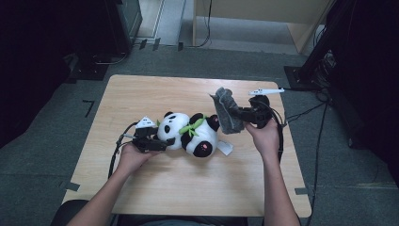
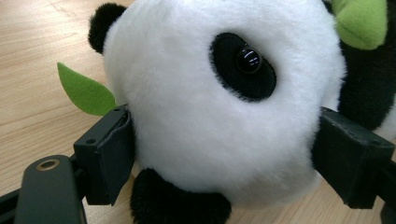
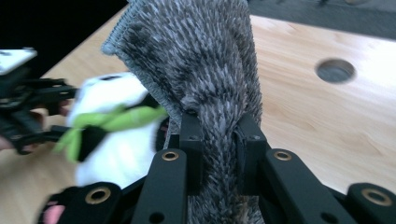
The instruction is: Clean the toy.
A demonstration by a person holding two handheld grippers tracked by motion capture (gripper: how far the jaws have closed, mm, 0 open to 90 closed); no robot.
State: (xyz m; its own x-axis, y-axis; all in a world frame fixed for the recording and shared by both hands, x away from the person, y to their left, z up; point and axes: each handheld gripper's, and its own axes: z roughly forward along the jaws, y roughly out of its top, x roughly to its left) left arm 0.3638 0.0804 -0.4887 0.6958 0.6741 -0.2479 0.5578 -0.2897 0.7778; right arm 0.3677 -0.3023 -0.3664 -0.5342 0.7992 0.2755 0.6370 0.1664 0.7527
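Jaws of left gripper point(image 1: 157, 141) spread wide, pads pressed on both sides of plush panda's point(image 1: 190, 133) white head; panda lies on its back mid-table point(image 1: 141, 94), head left, feet right. Green felt leaf point(image 2: 85, 91) just beside left pad. Farther right, right gripper point(image 1: 237, 114) lifted above table, jaws nearly closed, pinching grey fuzzy cloth point(image 1: 228, 110), which stands bunched above panda's feet.
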